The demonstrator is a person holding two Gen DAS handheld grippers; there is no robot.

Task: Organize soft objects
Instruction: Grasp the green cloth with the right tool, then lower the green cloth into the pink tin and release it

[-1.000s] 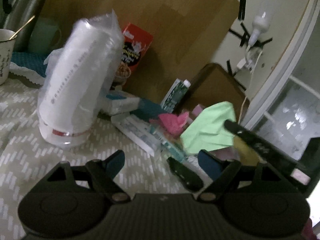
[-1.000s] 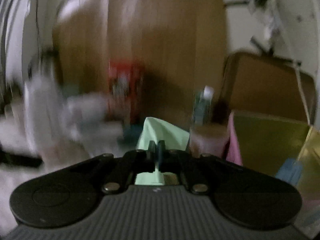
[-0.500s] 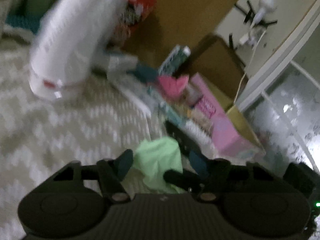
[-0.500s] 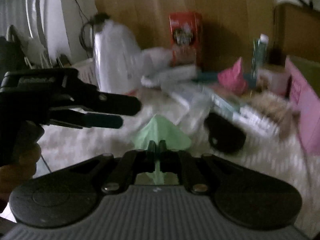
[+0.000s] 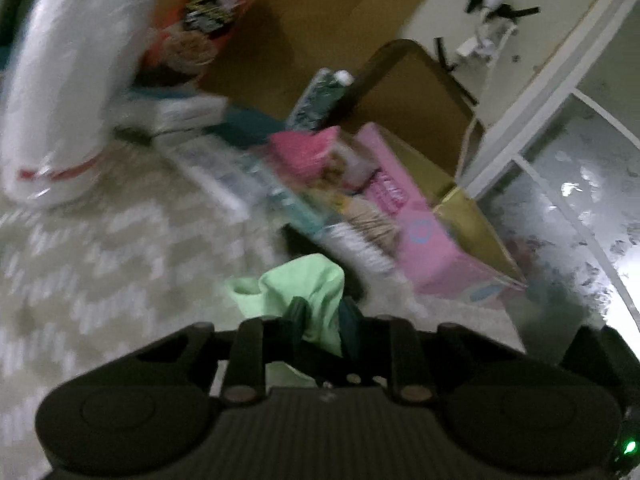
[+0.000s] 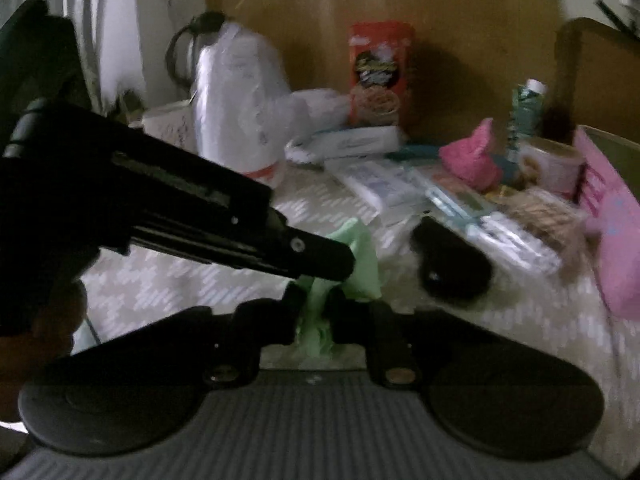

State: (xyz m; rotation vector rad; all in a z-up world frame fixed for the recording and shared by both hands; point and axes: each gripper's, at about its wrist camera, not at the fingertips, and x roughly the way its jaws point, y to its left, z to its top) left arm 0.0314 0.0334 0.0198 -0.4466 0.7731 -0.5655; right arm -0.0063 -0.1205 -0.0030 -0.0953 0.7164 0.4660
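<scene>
Between the fingers of the left gripper [image 5: 320, 320], in the left wrist view, a light green cloth [image 5: 308, 292] is pinched, its bunched bulk spilling forward and to the left of the tips over the patterned bench cover [image 5: 100, 248]; the frame is blurred, so the exact fold cannot be read. Ahead and to the right lie a pink cloth [image 5: 304, 152] on the clutter and a pink box [image 5: 424, 236] toward the far right edge of the bench. In the right wrist view the right gripper [image 6: 318, 308] is also pressed onto the same green cloth [image 6: 360, 256], which rises from its tips and runs away toward the middle of the bench, where the left gripper [image 6: 332, 264] comes in from the left and meets the cloth just beyond. So both grippers hold one cloth, touching it almost side by side, with its length running between them, left to right; my guess is that the next move stretches or folds it along that line. A black case [image 6: 452, 264] lies just to the right, near the cloth.
</scene>
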